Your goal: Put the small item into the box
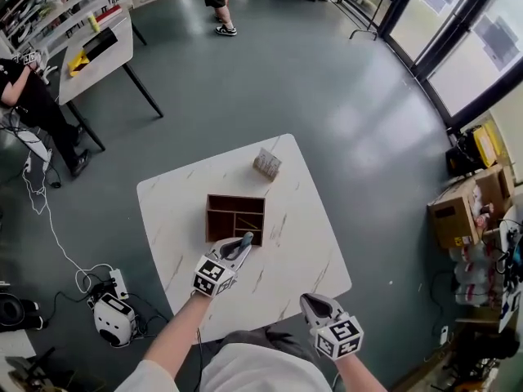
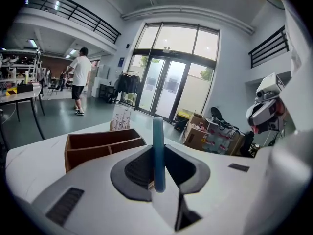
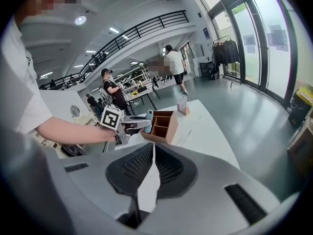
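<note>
A brown wooden box [image 1: 235, 216] with several compartments stands in the middle of the white marble table [image 1: 302, 251]. My left gripper [image 1: 239, 246] hovers at the box's near edge, shut on a small blue stick-shaped item [image 1: 248, 238]. In the left gripper view the blue item [image 2: 158, 153] stands upright between the jaws of the left gripper [image 2: 158, 173], with the box [image 2: 100, 148] just beyond on the left. My right gripper [image 1: 313, 304] is shut and empty over the table's near right edge. The right gripper view shows that gripper [image 3: 153, 156] closed, with the box [image 3: 162, 125] ahead.
A small stand of cards [image 1: 267, 163] sits at the table's far edge. Another table [image 1: 98, 51], a seated person [image 1: 24, 96] and a standing person [image 1: 217, 2] are far off. Cables and a device [image 1: 113, 317] lie on the floor to the left, cardboard boxes [image 1: 462, 211] to the right.
</note>
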`<state>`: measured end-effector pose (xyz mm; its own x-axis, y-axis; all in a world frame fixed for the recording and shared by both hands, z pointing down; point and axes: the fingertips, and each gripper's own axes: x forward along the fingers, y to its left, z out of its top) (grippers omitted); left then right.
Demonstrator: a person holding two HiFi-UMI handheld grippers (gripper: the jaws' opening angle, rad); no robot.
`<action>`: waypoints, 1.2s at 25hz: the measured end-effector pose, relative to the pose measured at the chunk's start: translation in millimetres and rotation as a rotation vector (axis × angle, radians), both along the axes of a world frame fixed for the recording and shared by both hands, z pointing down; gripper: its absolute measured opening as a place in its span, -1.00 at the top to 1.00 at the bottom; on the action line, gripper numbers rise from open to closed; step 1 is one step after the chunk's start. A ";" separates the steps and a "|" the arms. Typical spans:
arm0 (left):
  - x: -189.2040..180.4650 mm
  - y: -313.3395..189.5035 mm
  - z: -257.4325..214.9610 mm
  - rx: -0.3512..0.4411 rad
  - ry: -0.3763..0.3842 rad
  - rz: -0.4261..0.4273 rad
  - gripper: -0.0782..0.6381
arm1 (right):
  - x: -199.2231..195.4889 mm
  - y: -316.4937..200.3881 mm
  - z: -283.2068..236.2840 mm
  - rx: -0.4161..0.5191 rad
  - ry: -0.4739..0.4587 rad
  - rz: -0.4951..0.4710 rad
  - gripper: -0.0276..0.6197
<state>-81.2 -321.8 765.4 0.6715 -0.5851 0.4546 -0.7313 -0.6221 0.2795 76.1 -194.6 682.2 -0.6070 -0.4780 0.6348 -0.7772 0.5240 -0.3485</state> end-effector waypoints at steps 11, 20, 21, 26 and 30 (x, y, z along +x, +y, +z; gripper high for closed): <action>21.9 -14.8 38.4 0.011 -0.095 0.035 0.56 | -0.4 3.9 10.2 -0.024 -0.010 0.078 0.82; 28.4 -22.4 55.0 -0.003 -0.154 0.021 0.56 | 2.2 12.4 30.3 -0.082 -0.036 0.134 0.82; 29.5 -21.8 57.7 0.001 -0.157 0.022 0.56 | 2.2 13.1 33.5 -0.089 -0.041 0.140 0.82; 33.3 -27.1 66.0 0.018 -0.190 0.019 0.55 | -1.7 9.8 59.5 -0.146 -0.060 0.166 0.82; 34.2 -24.6 67.7 0.051 -0.209 0.017 0.55 | -8.3 6.8 76.6 -0.183 -0.059 0.170 0.82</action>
